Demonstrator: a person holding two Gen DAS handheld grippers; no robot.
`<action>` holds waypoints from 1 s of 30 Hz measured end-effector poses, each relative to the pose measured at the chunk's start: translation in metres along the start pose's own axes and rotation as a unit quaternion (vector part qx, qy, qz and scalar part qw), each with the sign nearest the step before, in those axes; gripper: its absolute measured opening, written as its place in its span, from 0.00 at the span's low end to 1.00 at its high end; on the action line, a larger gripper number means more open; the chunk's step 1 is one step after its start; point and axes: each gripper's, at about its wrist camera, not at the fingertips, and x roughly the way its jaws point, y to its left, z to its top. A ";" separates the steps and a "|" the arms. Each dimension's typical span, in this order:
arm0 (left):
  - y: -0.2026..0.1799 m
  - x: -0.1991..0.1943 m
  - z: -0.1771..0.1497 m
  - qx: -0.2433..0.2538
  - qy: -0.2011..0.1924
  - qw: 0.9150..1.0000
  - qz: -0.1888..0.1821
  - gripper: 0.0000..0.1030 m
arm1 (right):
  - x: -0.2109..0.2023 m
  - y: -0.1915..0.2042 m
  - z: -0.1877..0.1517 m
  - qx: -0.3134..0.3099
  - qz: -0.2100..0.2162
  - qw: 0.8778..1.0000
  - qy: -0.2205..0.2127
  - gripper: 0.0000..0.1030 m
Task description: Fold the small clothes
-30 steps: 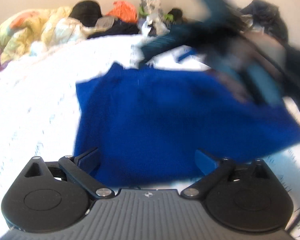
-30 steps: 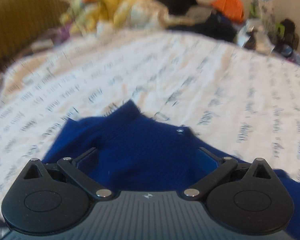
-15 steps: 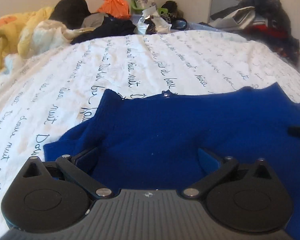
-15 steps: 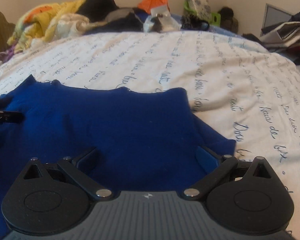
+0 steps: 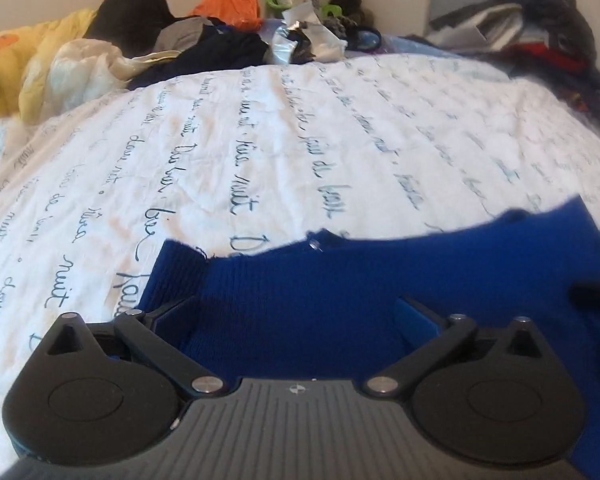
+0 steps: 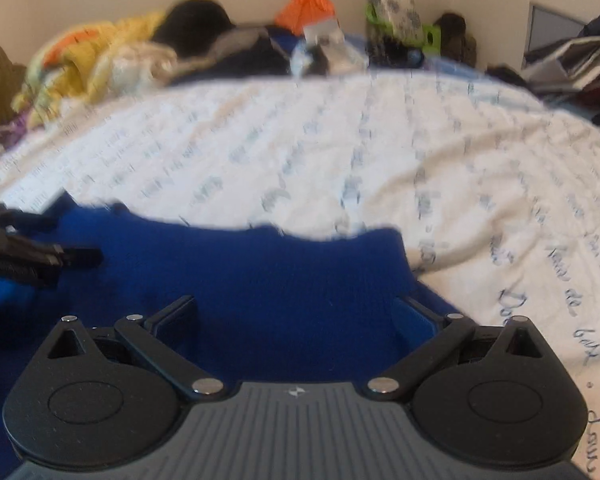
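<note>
A blue knit garment (image 5: 340, 280) lies spread on the white bedsheet with dark script (image 5: 300, 140). My left gripper (image 5: 296, 312) is open low over the garment's left part, near its ribbed corner (image 5: 172, 264). My right gripper (image 6: 296, 312) is open over the garment's right part (image 6: 260, 276), near its right edge. Each gripper's tip shows in the other view: the right one in the left wrist view (image 5: 596, 292), the left one in the right wrist view (image 6: 32, 256). Neither holds the cloth.
A yellow duvet (image 5: 16, 80), dark clothes (image 5: 204, 52), an orange bag (image 5: 228, 4) and small clutter (image 5: 308, 36) pile along the far edge of the bed. More clothes (image 5: 540, 40) heap at the far right. Bare sheet lies beyond the garment.
A second ago the views were blurred, the right gripper sweeping across. Both grippers have since settled low over the blue garment, which now lies flatter, and have crept slightly forward. Jaws stay open.
</note>
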 end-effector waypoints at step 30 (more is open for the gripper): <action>0.077 -0.213 -0.192 -0.481 -0.047 0.872 -0.082 0.99 | -0.047 0.006 -0.059 0.010 -0.016 0.997 -0.069 1.00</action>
